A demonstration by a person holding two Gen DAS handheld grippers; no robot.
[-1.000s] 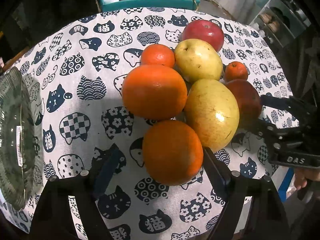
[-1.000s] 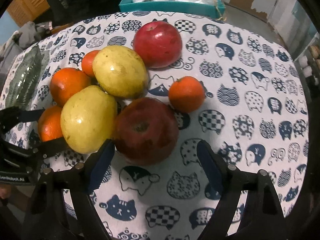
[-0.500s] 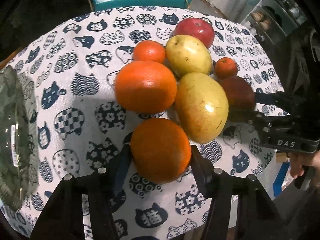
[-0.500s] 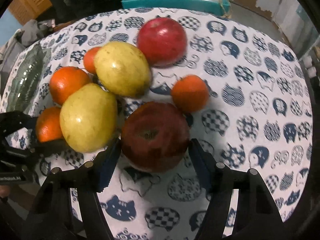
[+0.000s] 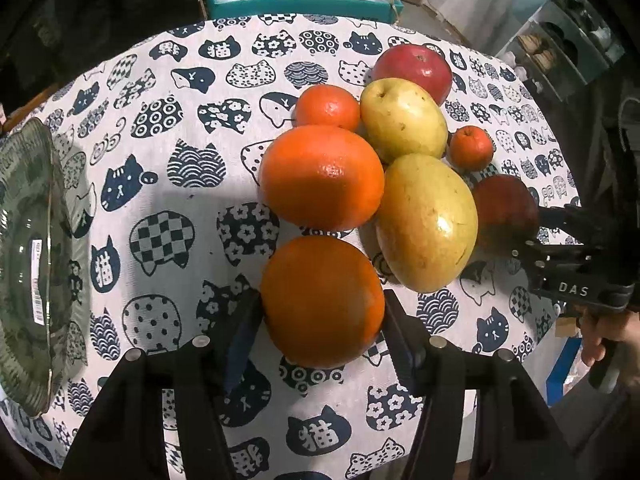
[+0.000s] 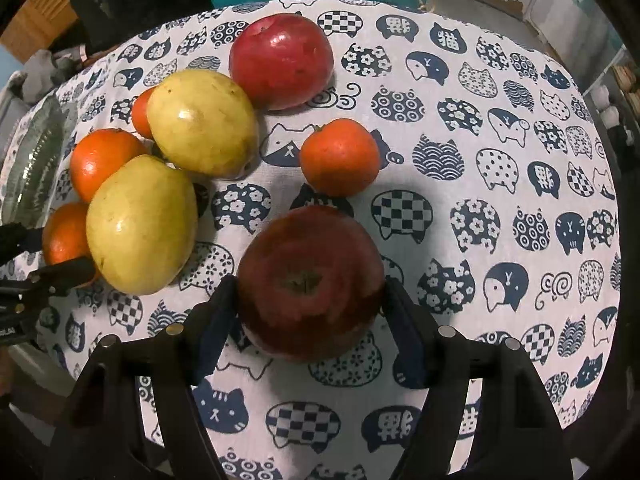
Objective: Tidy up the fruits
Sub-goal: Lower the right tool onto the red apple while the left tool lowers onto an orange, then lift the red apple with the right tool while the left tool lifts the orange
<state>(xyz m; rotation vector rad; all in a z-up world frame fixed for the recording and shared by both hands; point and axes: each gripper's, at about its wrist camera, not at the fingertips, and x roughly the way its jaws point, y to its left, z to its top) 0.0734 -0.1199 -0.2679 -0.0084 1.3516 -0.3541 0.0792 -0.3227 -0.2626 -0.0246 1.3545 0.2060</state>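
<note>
Clustered fruit on the cat-print cloth: a large orange point(image 5: 322, 300) at six o'clock, a dark red apple point(image 6: 310, 280) at three, two yellow pears point(image 5: 426, 222) between.

Both grippers are matte black with blue-faced jaws, round silver screws, and white "DAS" lettering

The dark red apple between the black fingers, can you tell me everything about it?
The dark red apple is big, round and dull-skinned, duller than the shiny red one behind it. Its brown stem dimple faces up toward the camera. It sits on the cat-print tablecloth, apart from the other fruit. The right hand-held gripper has a finger against each side of it; the jaws are opening slightly, though the pads look still in contact.
</note>
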